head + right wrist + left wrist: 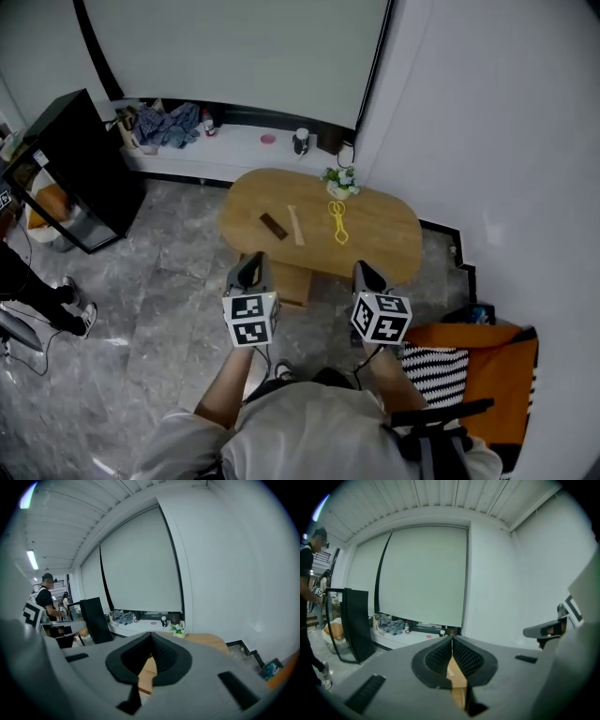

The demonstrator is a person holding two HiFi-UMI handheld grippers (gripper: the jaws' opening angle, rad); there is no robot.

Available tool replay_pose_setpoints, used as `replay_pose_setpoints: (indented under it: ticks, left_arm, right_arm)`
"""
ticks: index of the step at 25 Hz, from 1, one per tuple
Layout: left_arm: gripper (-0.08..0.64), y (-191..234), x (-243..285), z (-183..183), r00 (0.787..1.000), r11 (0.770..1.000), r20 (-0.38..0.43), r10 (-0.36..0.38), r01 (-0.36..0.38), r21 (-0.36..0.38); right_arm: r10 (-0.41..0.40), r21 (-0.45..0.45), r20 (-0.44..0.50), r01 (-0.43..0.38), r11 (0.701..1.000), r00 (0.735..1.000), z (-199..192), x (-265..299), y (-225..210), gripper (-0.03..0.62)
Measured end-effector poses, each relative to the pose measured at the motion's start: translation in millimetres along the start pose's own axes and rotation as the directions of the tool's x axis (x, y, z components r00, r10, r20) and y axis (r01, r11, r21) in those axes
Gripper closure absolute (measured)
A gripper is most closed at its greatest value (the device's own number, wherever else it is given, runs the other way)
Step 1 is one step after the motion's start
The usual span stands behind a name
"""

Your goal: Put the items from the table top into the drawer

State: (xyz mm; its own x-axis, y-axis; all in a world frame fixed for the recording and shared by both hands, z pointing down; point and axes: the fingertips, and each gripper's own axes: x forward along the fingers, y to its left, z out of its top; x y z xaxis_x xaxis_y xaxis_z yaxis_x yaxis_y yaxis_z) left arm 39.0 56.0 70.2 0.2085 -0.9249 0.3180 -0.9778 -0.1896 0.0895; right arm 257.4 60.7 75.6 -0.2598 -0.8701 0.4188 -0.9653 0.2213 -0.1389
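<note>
An oval wooden table (384, 246) stands ahead of me. On its top lie a dark brown bar (273, 226), a pale wooden stick (296, 225) and a yellow pair of tongs (337, 221), with a small flower pot (341, 181) at the far edge. Under the near edge a wooden drawer unit (289, 281) shows. My left gripper (251, 264) (451, 641) and right gripper (365, 272) (151, 637) hover side by side short of the table, both shut with nothing in them. A strip of tabletop (215, 641) shows past the right jaws.
A black cabinet (80, 169) stands at the left. A low white shelf (234, 150) along the back wall holds crumpled clothes (169, 124) and a cup (301, 141). An orange and striped seat (473, 361) is at my right. A person's legs (42, 295) are at far left.
</note>
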Motion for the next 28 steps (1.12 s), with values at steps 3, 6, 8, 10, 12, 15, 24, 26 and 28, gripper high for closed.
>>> replay_pose_setpoints:
  ticks: [3, 6, 8, 10, 12, 15, 24, 26, 28]
  left_arm:
    - [0.549, 12.8, 16.7, -12.3, 0.999, 0.999, -0.044, 0.025, -0.026, -0.034]
    - [0.549, 25.1, 38.5, -21.4, 0.995, 0.995, -0.065, 0.075, -0.080, -0.067]
    - [0.551, 36.3, 55.8, -25.9, 0.991, 0.990, -0.066, 0.117, -0.122, -0.077]
    - [0.549, 46.3, 71.8, -27.0, 0.983, 0.982, -0.083, 0.161, -0.168, -0.088]
    - [0.551, 50.0, 88.7, -24.7, 0.976, 0.974, -0.101, 0.194, -0.204, -0.101]
    - [0.549, 50.7, 114.3, -26.4, 0.965, 0.962, -0.113, 0.238, -0.250, -0.109]
    - [0.549, 98.2, 147.2, -84.1, 0.918, 0.916, -0.173, 0.356, -0.380, -0.129]
    - [0.551, 104.9, 150.2, -106.8, 0.909, 0.905, -0.198, 0.366, -0.397, -0.152]
    - [0.549, 108.7, 156.2, -130.4, 0.903, 0.894, -0.222, 0.369, -0.410, -0.182]
  right_arm:
    - [0.030, -0.004, -0.040, -0.030, 1.000, 0.999, -6.8, 31.5, 2.4, 0.598]
    - [0.071, -0.010, -0.078, -0.072, 0.997, 0.994, -6.6, 69.8, 0.5, 0.598]
    - [0.101, -0.013, -0.090, -0.103, 0.995, 0.991, -1.5, 100.3, 0.1, 0.598]
    - [0.140, -0.016, -0.102, -0.142, 0.990, 0.985, 7.0, 131.0, 0.7, 0.598]
    - [0.181, -0.021, -0.114, -0.184, 0.983, 0.977, 16.8, 159.3, -1.3, 0.598]
    - [0.250, -0.028, -0.129, -0.256, 0.966, 0.959, 22.7, 203.1, -5.5, 0.598]
    - [0.360, -0.111, -0.242, -0.395, 0.912, 0.901, -2.3, 295.7, 33.4, 0.598]
    - [0.366, -0.113, -0.266, -0.406, 0.907, 0.892, -21.3, 306.4, 39.2, 0.600]
    - [0.367, -0.122, -0.298, -0.416, 0.901, 0.881, -42.2, 317.4, 41.3, 0.598]
